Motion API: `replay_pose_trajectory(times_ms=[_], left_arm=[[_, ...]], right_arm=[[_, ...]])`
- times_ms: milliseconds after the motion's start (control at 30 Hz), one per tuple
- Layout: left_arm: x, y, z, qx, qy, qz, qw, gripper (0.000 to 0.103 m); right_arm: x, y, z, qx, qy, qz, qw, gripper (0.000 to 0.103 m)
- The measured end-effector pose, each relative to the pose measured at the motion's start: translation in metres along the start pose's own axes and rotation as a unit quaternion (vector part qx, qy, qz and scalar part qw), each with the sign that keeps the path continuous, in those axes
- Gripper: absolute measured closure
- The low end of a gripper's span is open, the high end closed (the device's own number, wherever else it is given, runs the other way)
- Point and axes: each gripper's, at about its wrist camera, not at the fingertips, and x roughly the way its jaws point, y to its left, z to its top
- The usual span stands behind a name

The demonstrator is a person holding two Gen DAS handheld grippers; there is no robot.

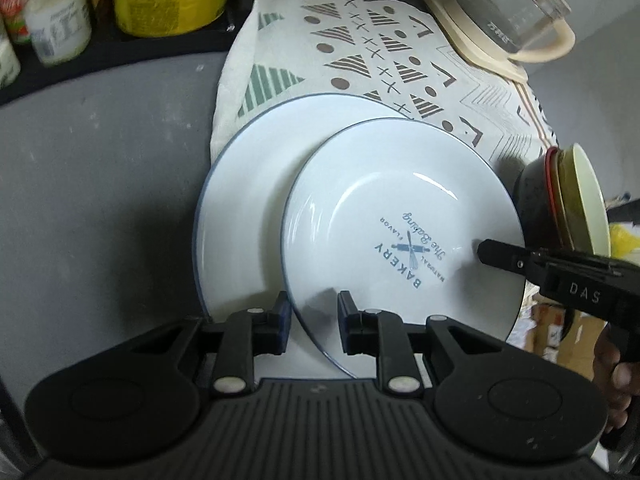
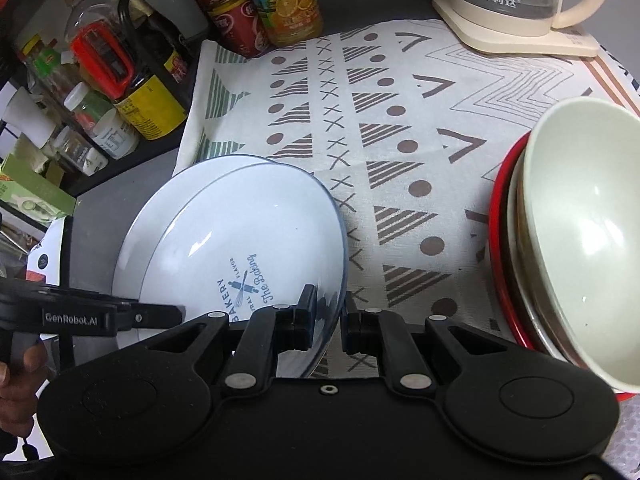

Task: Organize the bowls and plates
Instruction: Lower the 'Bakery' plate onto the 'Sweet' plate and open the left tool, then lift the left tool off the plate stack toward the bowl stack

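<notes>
A white plate with a blue rim and "BAKERY" print (image 1: 400, 216) lies tilted on a second, larger white plate (image 1: 248, 184), half on the patterned cloth. My left gripper (image 1: 312, 320) straddles the upper plate's near rim, jaws slightly apart, one finger each side. My right gripper (image 2: 326, 320) straddles the same plate's (image 2: 248, 248) opposite rim, jaws a little apart. The lower plate (image 2: 152, 200) shows behind it. A stack of bowls, pale green on top (image 2: 580, 232) over a red one (image 2: 496, 240), stands at the right; it also shows in the left wrist view (image 1: 568, 200).
A glass kettle on a cream base (image 2: 516, 4) stands at the back of the patterned cloth (image 2: 400, 120). Bottles, cans and jars (image 2: 120, 80) crowd the back left by a black rack. Grey counter (image 1: 100, 180) lies left of the plates.
</notes>
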Motion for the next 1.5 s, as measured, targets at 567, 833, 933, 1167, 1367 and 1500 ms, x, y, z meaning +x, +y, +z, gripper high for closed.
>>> replay_pose_trajectory(times_ms=[567, 833, 933, 1167, 1367, 1500], left_arm=[[-0.024, 0.008, 0.026, 0.014, -0.035, 0.077, 0.9963, 0.02], [-0.007, 0.014, 0.019, -0.002, -0.027, 0.075, 0.9969, 0.023], [-0.003, 0.016, 0.018, -0.008, -0.024, 0.07, 0.9972, 0.036], [0.0, 0.027, 0.022, -0.032, -0.022, 0.05, 0.998, 0.068], [-0.005, 0.033, 0.023, -0.039, -0.024, 0.043, 0.998, 0.075], [-0.004, 0.035, 0.025, -0.04, -0.023, 0.042, 0.998, 0.075]], right_arm=[[0.009, 0.002, 0.001, 0.001, -0.001, -0.001, 1.0, 0.087], [0.015, 0.005, 0.0, -0.01, 0.009, -0.003, 1.0, 0.081], [0.017, 0.004, 0.001, -0.01, 0.011, -0.001, 1.0, 0.081], [0.017, 0.009, 0.003, -0.021, 0.018, -0.008, 1.0, 0.079], [0.015, 0.009, 0.005, -0.021, 0.012, -0.002, 1.0, 0.074], [0.016, 0.009, 0.006, -0.023, 0.013, -0.003, 1.0, 0.073]])
